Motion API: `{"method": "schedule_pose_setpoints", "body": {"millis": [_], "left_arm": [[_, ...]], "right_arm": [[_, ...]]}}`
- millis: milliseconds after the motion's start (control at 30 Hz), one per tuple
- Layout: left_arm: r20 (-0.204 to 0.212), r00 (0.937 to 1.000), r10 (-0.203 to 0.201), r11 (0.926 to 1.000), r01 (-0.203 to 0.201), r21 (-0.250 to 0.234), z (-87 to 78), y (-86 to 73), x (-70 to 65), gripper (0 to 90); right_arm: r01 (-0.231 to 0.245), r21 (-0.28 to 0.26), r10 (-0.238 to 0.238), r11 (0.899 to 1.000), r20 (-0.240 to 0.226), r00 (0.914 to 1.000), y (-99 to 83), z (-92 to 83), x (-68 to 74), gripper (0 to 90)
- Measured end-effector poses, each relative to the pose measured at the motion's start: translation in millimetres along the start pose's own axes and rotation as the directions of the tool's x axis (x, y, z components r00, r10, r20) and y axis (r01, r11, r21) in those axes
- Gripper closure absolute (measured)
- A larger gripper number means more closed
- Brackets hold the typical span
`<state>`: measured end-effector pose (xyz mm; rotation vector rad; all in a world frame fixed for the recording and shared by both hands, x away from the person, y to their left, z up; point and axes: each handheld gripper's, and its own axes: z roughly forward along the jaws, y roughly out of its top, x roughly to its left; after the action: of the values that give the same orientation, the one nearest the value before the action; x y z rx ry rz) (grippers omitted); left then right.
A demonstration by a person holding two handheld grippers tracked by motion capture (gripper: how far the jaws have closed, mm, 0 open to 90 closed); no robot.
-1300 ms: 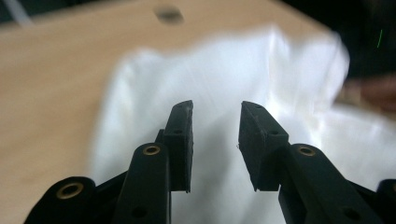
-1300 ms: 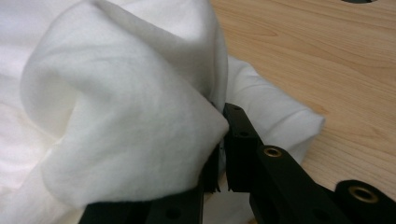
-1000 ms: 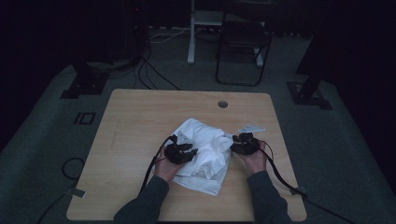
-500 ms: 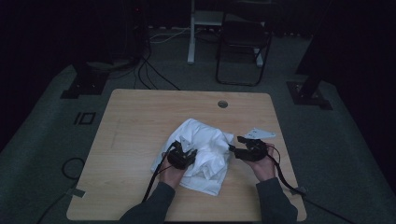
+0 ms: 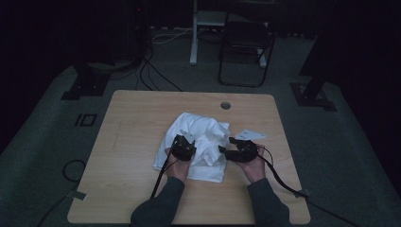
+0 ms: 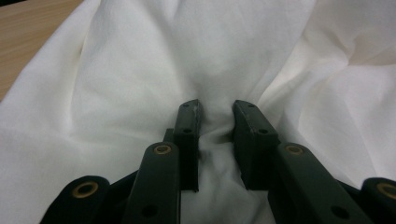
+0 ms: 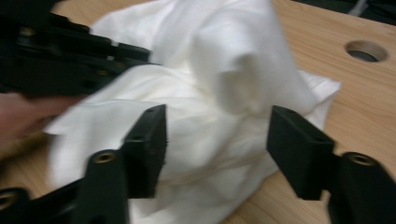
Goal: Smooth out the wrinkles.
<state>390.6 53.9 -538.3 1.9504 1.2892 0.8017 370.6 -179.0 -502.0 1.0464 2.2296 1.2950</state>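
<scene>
Two sets of jaws meet the white cloth (image 5: pixel 201 142): left gripper (image 6: pixel 215 122) pinching a fold, right gripper (image 7: pixel 217 147) spread.

No text, label, brand, number or sign can be read in any of the views. The white cloth (image 5: pixel 198 144) is plain, without print or tag, and the wooden table (image 5: pixel 137 123) beneath it bears no marking. The black jaws rising in the two gripper views carry no lettering either.
</scene>
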Motion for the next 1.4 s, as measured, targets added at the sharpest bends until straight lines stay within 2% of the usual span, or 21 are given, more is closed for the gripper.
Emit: {"method": "schedule_pose_setpoints", "body": {"millis": [33, 100, 200, 267, 333, 400, 433, 467, 600, 733, 800, 833, 967, 1033, 1100, 1200, 1300, 1333, 1367, 1400], "left_arm": [[-0.006, 1.0000, -0.004, 1.0000, 0.004, -0.001, 1.3, 1.6, 0.1, 71.9], [0.004, 1.0000, -0.007, 1.0000, 0.007, 0.001, 1.9, 3.8, 1.7, 71.1], [0.082, 0.9961, -0.034, 0.9994, 0.035, -0.006, -2.4, 6.9, 9.4, 65.7], [0.137, 0.9892, -0.051, 0.9986, 0.053, -0.008, -5.7, 7.7, 16.4, 61.8], [0.165, 0.9845, -0.058, 0.9981, 0.061, -0.012, -7.7, 8.2, 19.7, 57.9], [0.180, 0.9824, -0.049, 0.9984, 0.053, -0.017, -10.3, 8.5, 21.4, 57.1], [0.185, 0.9815, -0.048, 0.9984, 0.053, -0.021, -11.4, 8.4, 21.8, 56.1], [0.192, 0.9804, -0.046, 0.9984, 0.052, -0.025, -12.2, 8.2, 22.1, 55.3], [0.207, 0.9778, -0.032, 0.9985, 0.040, -0.038, -14.8, 7.1, 24.2, 54.1], [0.205, 0.9785, -0.024, 0.9986, 0.033, -0.040, -15.5, 6.3, 25.8, 54.7], [0.199, 0.9797, -0.018, 0.9989, 0.026, -0.039, -15.0, 5.8, 26.5, 54.6], [0.209, 0.9776, -0.026, 0.9985, 0.036, -0.041, -14.8, 5.7, 27.5, 54.6], [0.217, 0.9758, -0.030, 0.9984, 0.040, -0.041, -15.3, 5.9, 27.8, 53.6], [0.214, 0.9766, -0.027, 0.9984, 0.037, -0.043, -15.9, 6.2, 27.2, 52.1], [0.219, 0.9753, -0.031, 0.9983, 0.041, -0.041, -15.8, 6.4, 27.6, 51.8], [0.222, 0.9746, -0.032, 0.9983, 0.042, -0.041, -16.2, 6.4, 27.8, 51.5], [0.227, 0.9735, -0.030, 0.9983, 0.041, -0.042, -16.5, 6.3, 28.2, 51.0], [0.228, 0.9733, -0.031, 0.9982, 0.042, -0.043, -16.6, 6.2, 28.3, 50.8], [0.233, 0.9719, -0.032, 0.9980, 0.044, -0.046, -17.0, 5.8, 28.8, 50.5], [0.236, 0.9712, -0.031, 0.9980, 0.043, -0.046, -17.3, 5.6, 29.2, 50.0]], "right_arm": [[0.001, -0.003, -0.001, 1.000, -0.013, 0.9999, 1.3, 1.6, 1.8, 42.5], [0.004, 0.005, -0.004, 1.000, -0.005, 1.0000, 3.2, 5.9, 4.7, 43.4], [-0.001, 0.017, 0.002, 1.000, -0.020, 0.9998, 3.6, 15.1, 8.0, 43.0], [0.005, 0.040, -0.005, 0.999, -0.015, 0.9999, 1.8, 23.9, 9.5, 44.8], [0.005, 0.078, -0.004, 0.997, -0.015, 0.9999, -1.4, 32.2, 9.6, 57.3], [0.012, 0.118, -0.011, 0.993, -0.012, 0.9999, -6.6, 38.0, 9.3, 78.2], [0.011, 0.124, -0.010, 0.992, -0.010, 0.9999, -8.7, 37.9, 8.9, 85.7], [0.011, 0.126, -0.010, 0.992, -0.006, 0.9999, -10.4, 36.2, 8.4, 88.0], [0.030, 0.109, -0.030, 0.994, -0.003, 0.9996, -15.1, 23.5, 7.0, 89.1], [0.059, 0.116, -0.058, 0.992, -0.010, 0.9983, -19.2, 13.7, 9.9, 88.7], [0.073, 0.135, -0.075, 0.988, 0.008, 0.9972, -24.1, 9.8, 10.8, 88.8], [0.076, 0.151, -0.080, 0.986, 0.023, 0.9965, -27.6, 7.9, 10.4, 88.8], [0.049, 0.144, -0.054, 0.988, 0.035, 0.9979, -34.0, 1.0, 4.7, 86.8], [0.036, 0.109, -0.041, 0.993, 0.045, 0.9982, -29.5, -3.1, 3.8, 70.4], [0.023, 0.072, -0.028, 0.997, 0.064, 0.9975, -23.5, -4.4, 4.1, 61.1], [0.013, 0.009, -0.014, 1.000, 0.044, 0.9989, -14.0, -1.6, 4.6, 53.5], [0.019, 0.013, -0.019, 1.000, 0.035, 0.9992, -9.5, 6.4, 6.3, 50.0], [0.035, 0.044, -0.036, 0.998, 0.026, 0.9990, -8.7, 17.4, 8.5, 50.7], [0.039, 0.053, -0.041, 0.998, 0.024, 0.9989, -9.1, 19.9, 9.2, 54.2], [0.053, 0.079, -0.055, 0.995, 0.022, 0.9982, -10.8, 25.1, 10.6, 67.7]]}}
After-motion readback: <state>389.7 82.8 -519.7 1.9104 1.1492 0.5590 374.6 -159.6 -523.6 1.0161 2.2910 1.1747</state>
